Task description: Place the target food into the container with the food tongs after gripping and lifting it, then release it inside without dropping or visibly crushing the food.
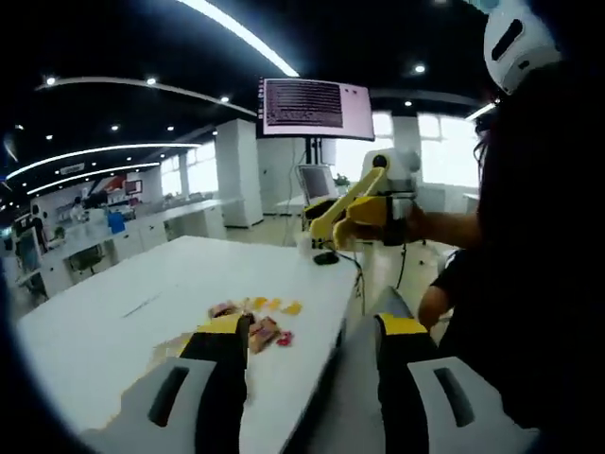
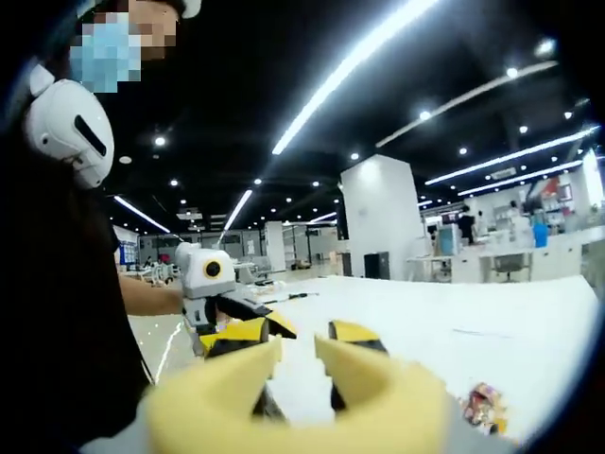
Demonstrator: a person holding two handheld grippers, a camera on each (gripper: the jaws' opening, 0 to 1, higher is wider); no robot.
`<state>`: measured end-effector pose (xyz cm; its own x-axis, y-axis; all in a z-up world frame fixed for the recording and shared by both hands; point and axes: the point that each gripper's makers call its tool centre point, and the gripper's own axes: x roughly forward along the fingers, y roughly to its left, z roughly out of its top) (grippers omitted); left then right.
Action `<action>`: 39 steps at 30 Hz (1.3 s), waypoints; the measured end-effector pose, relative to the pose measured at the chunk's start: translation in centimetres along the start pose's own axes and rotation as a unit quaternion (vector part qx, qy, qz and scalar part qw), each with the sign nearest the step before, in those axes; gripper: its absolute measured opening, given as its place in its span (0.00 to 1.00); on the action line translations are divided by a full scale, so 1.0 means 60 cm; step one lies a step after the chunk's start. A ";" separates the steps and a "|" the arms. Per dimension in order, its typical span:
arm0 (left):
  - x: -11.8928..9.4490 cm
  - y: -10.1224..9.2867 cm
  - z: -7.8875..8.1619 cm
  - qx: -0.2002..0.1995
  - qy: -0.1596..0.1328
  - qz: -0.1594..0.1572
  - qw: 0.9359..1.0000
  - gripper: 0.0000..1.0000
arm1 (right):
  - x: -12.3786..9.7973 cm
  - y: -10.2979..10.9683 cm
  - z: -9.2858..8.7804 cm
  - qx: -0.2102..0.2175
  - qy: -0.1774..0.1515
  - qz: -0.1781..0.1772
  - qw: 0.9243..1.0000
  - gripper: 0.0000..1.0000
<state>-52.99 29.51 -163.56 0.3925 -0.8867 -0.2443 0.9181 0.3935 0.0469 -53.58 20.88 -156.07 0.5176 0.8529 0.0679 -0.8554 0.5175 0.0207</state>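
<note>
- On the white table [image 1: 113, 331], near its edge, a small scatter of food pieces [image 1: 257, 322] is lying loose; in the right gripper view I am seeing a few of them low at the right.
- I am holding the left gripper [image 1: 307, 374] raised and back from the table edge, its black, yellow-tipped jaws standing well spread with nothing between them.
- I am carrying the yellow food tongs [image 2: 298, 364] in the right gripper [image 1: 364, 213]. In the right gripper view the tong arms are standing slightly parted with nothing between the tips; the gripper's own jaws are mostly hidden behind them, so they look clamped on the tongs, I judge.
- The right gripper is hovering in the air well apart from the food, which suggests to me that the reach down has not begun.
- I am not finding any container on the stretch of table visible here, so I cannot tell where the food should go or what is inside it.
- Beyond the table a monitor [image 1: 317, 104] on a stand is showing text.
</note>
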 end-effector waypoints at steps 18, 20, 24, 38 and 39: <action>-0.071 0.115 -0.179 -0.033 0.050 0.167 0.984 0.89 | -0.043 -0.041 -0.065 0.010 0.069 -0.069 0.995 0.26; -0.072 0.121 -0.191 -0.036 0.053 0.173 0.983 0.88 | -0.049 -0.044 -0.068 0.009 0.073 -0.076 0.994 0.26; -0.066 0.130 -0.204 -0.046 0.046 0.183 0.981 0.89 | -0.061 -0.054 -0.071 -0.007 0.085 -0.097 0.992 0.25; -0.059 0.139 -0.203 -0.029 0.026 0.173 0.984 0.99 | -0.078 -0.091 -0.118 -0.019 0.136 -0.128 0.982 0.26; -0.059 0.139 -0.204 -0.031 0.027 0.172 0.984 0.99 | -0.078 -0.092 -0.123 -0.020 0.140 -0.127 0.982 0.26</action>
<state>-47.40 38.88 -174.19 0.6748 -0.6847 -0.2752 0.7255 0.6838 0.0777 -51.14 14.54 -163.87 0.7032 0.6790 -0.2108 -0.6999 0.7132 -0.0377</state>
